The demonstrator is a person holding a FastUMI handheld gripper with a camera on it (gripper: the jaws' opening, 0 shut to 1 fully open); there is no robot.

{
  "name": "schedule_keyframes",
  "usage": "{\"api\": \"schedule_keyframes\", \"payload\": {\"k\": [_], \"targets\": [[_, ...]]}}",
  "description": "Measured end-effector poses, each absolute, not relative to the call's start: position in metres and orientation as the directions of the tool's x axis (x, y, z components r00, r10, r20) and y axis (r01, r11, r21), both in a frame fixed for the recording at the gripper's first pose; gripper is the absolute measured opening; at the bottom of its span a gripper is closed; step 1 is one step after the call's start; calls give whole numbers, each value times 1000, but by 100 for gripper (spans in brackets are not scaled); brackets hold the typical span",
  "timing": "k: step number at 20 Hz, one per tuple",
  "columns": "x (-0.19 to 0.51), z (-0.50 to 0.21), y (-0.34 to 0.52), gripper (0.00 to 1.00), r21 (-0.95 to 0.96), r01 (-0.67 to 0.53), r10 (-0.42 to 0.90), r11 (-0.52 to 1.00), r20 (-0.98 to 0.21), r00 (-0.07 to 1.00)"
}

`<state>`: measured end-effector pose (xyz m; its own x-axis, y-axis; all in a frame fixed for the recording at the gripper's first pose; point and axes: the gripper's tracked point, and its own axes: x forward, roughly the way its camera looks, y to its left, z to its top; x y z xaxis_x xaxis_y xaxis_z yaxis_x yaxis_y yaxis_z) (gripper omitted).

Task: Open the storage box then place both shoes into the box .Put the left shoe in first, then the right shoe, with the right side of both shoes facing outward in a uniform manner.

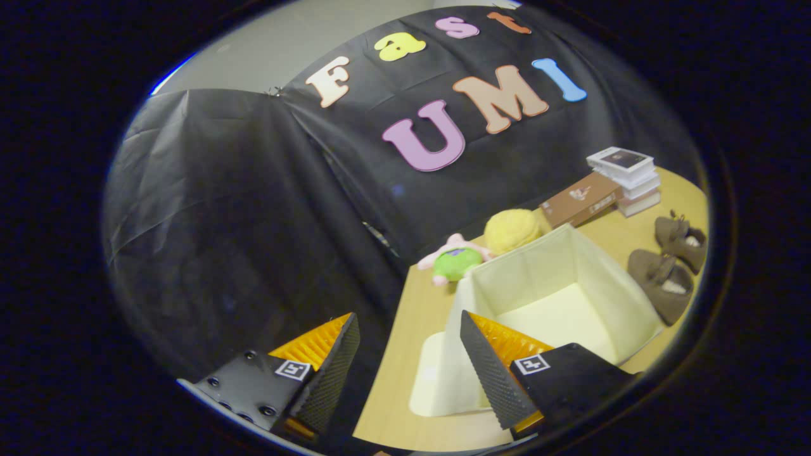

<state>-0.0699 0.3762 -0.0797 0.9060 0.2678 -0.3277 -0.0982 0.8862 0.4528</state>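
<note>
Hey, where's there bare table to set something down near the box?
Bare table lies left of the box, from its flat lid back to the plush toys. A narrow strip separates box and shoes. Behind, toys, books and a brown carton crowd it. The fingers are open, holding nothing.

No legible txt on the books (624, 172) or box.

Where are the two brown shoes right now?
In the gripper view, the shoes lie side by side on the table, just beyond the open storage box, near the stacked books.
</note>
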Motion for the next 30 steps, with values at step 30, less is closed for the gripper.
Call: {"api": "schedule_keyframes", "payload": {"k": [30], "targets": [[-51, -305, -9, 72, -149, 105, -172, 983, -949, 263]]}}
